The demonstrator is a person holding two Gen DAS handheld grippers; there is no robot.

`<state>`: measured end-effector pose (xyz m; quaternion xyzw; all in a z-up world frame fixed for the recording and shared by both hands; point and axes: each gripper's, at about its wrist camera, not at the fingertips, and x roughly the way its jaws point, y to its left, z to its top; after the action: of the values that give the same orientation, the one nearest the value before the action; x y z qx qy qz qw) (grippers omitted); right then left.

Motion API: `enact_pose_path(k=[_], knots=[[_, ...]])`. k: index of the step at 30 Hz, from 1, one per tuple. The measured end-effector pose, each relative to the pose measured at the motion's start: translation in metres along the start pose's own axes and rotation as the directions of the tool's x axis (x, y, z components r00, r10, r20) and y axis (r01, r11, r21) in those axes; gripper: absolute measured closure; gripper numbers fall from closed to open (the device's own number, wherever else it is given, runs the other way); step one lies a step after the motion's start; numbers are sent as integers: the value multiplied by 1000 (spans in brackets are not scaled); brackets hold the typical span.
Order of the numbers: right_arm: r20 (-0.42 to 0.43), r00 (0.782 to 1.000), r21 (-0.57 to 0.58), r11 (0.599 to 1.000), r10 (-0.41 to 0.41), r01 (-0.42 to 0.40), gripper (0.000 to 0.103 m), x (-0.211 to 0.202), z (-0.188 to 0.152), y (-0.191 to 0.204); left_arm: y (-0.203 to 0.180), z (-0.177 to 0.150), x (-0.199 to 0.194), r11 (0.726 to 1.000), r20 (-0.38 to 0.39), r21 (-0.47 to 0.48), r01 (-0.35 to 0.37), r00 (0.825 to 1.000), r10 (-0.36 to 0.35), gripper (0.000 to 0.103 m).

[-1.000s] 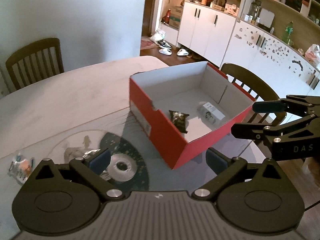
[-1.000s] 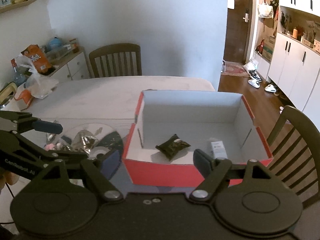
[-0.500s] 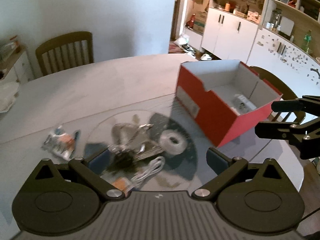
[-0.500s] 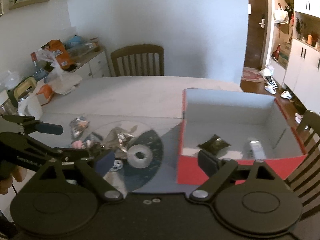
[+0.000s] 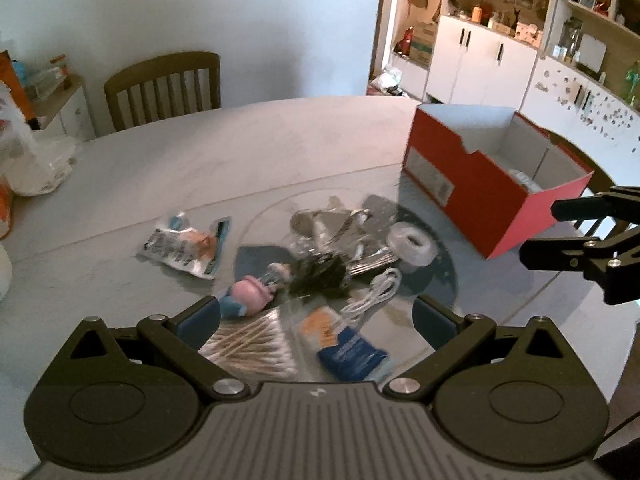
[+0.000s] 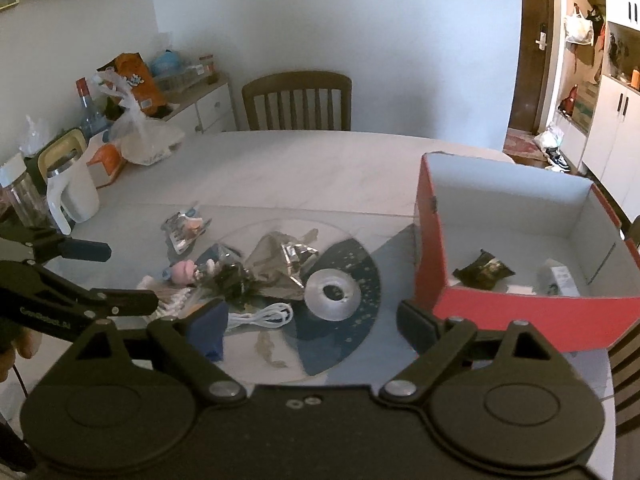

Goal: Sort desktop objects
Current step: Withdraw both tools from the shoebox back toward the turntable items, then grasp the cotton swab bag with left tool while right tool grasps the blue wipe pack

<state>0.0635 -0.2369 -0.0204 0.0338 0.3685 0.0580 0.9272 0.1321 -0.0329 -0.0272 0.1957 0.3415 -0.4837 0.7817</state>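
A wide stretch of bare bench (image 5: 248,148) is seen beyond the clutter, up to the far rim. The red box (image 6: 440,248) is set at the bench's right edge, open-topped. The left gripper (image 5: 316,312) is held wide open and empty above the cotton swabs (image 5: 252,346); the right gripper (image 6: 312,320), likewise spread and empty, is held just short of the tape roll (image 6: 331,291), left of the red box.

Jumbled small clutter (image 5: 320,264) on the glass turntable; open red box (image 6: 516,240) alongside, dark packet (image 6: 484,270) inside.
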Motion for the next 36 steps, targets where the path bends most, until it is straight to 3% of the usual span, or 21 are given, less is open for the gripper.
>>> enact_pose_path(k=[19, 36], knots=[[-67, 997, -68, 997, 31, -36, 17, 42, -22, 61, 41, -29, 39, 995, -66, -15, -94, 994, 92, 0], [-121, 992, -131, 990, 28, -44, 26, 87, -47, 91, 46, -39, 70, 995, -92, -30, -91, 992, 88, 0]])
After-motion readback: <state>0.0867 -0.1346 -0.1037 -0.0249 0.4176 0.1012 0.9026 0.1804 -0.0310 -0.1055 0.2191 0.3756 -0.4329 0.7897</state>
